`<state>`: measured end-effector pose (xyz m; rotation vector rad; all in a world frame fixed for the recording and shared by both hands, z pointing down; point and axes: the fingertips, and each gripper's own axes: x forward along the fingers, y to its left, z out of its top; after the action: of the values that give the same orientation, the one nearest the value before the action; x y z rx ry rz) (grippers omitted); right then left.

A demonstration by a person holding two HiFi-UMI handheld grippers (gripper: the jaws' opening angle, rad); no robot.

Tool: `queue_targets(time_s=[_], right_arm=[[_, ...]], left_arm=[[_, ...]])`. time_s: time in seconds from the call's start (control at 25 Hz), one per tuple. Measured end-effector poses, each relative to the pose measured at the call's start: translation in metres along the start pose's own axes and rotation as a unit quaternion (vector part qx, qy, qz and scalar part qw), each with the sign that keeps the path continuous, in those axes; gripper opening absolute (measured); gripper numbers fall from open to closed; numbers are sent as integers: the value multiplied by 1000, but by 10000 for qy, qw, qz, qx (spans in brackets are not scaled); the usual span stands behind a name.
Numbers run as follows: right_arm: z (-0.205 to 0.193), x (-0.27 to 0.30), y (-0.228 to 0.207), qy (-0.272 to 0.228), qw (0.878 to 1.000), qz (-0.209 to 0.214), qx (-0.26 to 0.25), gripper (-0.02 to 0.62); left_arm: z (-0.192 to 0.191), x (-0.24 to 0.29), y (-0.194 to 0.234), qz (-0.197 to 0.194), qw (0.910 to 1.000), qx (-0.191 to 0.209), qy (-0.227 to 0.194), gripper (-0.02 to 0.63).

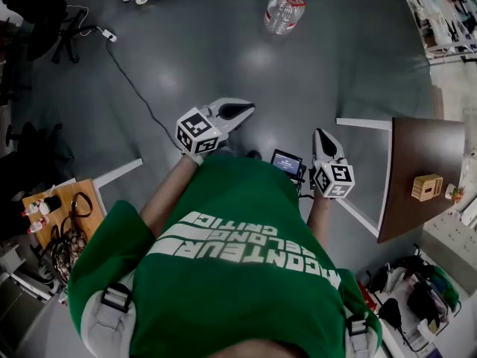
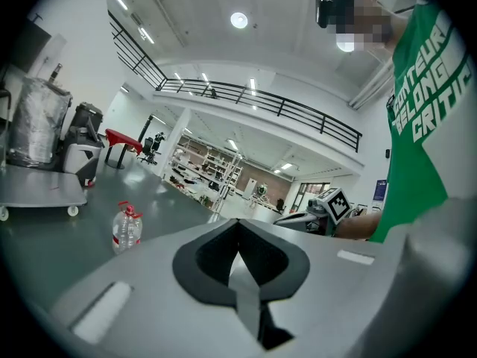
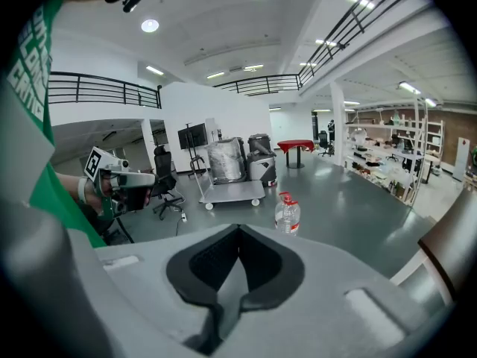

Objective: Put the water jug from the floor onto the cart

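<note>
Left tool (image 1: pixel 243 111) well short of jug (image 1: pixel 284 10)

Only readable text: green shirt (image 2: pixel 431 136) is showing white block print, "…ONTEUR / BELONG / CRITIC"; first word is getting clipped at the edge.

The head camera sits above the person's green printed shirt (image 1: pixel 238 252) and faces steeply down at the glossy dark grey floor (image 1: pixel 223 51). The clear plastic water jug with a red cap (image 1: pixel 285 10) lies far off near the top edge. Each gripper camera rides low, looking out over its own jaws across that floor. Both share the jug at middle distance and the flat grey wheeled cart (image 3: pixel 227 192). Each also catches the other: the left gripper (image 3: pixel 149 179) and the right gripper (image 2: pixel 283 218).
</note>
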<state>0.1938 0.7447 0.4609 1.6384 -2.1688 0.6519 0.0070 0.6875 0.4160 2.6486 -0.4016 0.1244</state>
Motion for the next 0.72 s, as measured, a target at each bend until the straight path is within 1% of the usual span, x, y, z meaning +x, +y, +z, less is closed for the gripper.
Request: queue_targets(time_s=[0.4,0.72], right_arm=[[25,46,39,109,9994,156,-294,-6],[36,65,66,95,9992,106,-369,-6]], left_arm=[[12,-29,42,47,9998,-107,-142,15],[17,-59,70,52,9997,-133,-174,15]])
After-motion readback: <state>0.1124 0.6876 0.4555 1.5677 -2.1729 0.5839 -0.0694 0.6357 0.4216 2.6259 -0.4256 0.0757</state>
